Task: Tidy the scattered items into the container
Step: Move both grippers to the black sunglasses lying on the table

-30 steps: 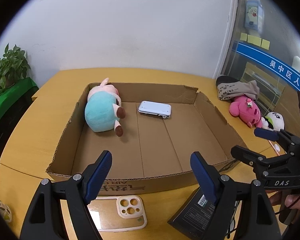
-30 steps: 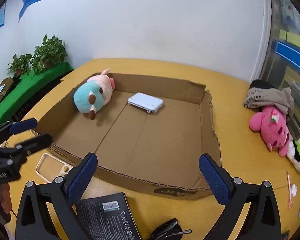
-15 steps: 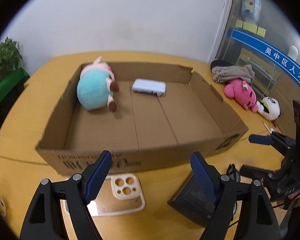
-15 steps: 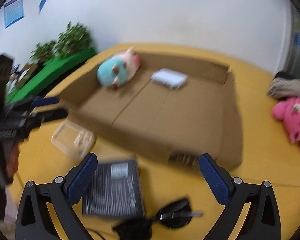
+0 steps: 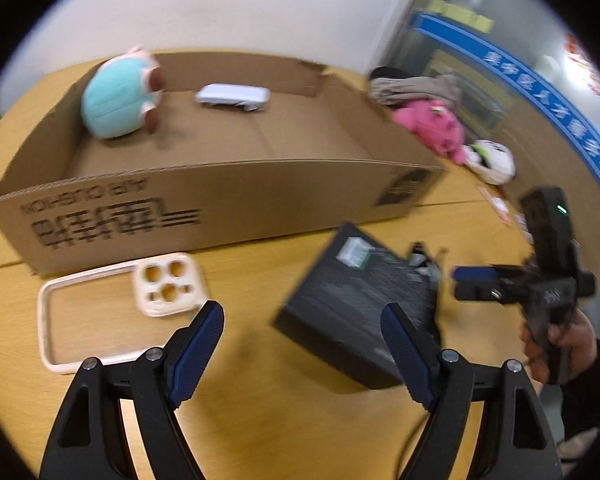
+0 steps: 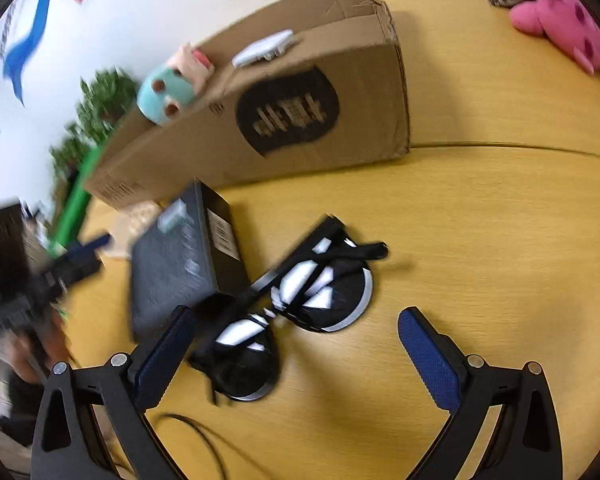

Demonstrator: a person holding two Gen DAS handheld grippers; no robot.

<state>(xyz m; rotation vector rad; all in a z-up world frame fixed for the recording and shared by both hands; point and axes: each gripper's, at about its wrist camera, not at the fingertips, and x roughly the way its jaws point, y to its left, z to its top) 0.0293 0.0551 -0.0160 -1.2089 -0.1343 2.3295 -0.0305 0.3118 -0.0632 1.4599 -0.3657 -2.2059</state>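
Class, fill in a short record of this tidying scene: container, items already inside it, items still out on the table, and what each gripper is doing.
container: cardboard box, open top
inside: teal plush; white device
still out: phone case; black box; sunglasses; pink plush
left gripper: open, empty, over table
right gripper: open, empty, sunglasses partly between its fingers

Both tongs have dipped toward the black box and sunglasses
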